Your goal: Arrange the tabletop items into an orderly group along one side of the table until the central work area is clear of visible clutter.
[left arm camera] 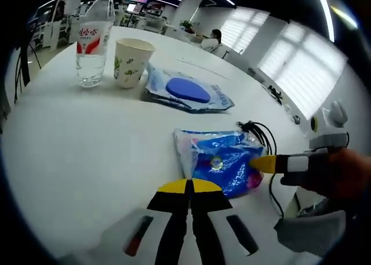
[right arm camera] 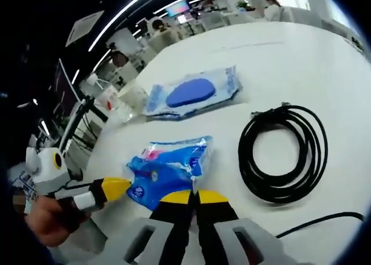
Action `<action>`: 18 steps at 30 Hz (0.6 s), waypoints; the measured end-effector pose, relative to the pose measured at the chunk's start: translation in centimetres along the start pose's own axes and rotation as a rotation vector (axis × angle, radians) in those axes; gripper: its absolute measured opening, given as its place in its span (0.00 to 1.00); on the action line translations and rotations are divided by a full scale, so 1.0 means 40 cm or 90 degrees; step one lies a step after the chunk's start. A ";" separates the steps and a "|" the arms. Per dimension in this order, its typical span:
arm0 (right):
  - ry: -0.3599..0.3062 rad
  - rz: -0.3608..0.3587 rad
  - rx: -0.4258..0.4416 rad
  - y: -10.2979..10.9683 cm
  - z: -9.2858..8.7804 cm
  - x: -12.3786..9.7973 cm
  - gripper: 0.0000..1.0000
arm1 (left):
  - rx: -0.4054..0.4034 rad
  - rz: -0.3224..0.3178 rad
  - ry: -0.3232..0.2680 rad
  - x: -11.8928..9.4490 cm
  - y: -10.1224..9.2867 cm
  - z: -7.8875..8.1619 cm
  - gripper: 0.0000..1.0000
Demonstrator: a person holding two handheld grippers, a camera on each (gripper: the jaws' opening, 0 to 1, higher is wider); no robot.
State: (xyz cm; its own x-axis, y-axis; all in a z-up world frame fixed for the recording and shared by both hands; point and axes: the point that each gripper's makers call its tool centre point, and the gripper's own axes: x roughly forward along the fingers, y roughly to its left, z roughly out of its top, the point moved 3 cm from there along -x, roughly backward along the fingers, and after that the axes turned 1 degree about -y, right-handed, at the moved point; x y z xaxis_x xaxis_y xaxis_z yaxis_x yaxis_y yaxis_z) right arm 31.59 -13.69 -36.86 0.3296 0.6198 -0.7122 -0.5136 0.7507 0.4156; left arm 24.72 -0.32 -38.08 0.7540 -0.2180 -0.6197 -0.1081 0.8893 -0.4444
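Both grippers' fingers are closed on nothing. The left gripper (left arm camera: pixel 189 187) and right gripper (right arm camera: pixel 194 195) flank the near blue packet (left arm camera: pixel 223 160) on the desk (left arm camera: pixel 81 149).

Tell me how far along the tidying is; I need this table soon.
Partly done. The water bottle, paper cup and flat blue packet already sit together near one edge. In hand: both grippers, left and right, meet shut at the crinkled blue bag, not clearly gripping it. Left: that bag and the coiled black cable in the middle of the table.
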 end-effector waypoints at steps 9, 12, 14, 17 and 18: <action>-0.023 -0.004 0.004 -0.023 0.009 -0.020 0.00 | 0.012 -0.025 -0.002 -0.007 -0.039 0.003 0.00; -0.036 0.000 0.020 -0.020 0.010 -0.032 0.00 | 0.013 -0.032 -0.012 -0.007 -0.046 0.014 0.00; -0.040 0.000 0.023 -0.023 0.013 -0.030 0.00 | 0.016 -0.036 -0.014 -0.007 -0.052 0.016 0.00; -0.064 -0.009 0.037 -0.033 0.016 -0.056 0.00 | 0.023 -0.056 -0.019 -0.004 -0.078 0.023 0.00; -0.068 -0.011 0.037 -0.033 0.014 -0.063 0.00 | 0.023 -0.059 -0.019 -0.002 -0.078 0.023 0.00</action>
State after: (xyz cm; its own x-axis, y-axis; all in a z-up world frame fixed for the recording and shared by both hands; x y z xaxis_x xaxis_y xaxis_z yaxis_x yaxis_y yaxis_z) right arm 31.90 -16.13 -35.30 0.4223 0.6254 -0.6562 -0.4618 0.7713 0.4380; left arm 25.61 -2.71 -36.03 0.7787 -0.2881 -0.5574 -0.0139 0.8803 -0.4743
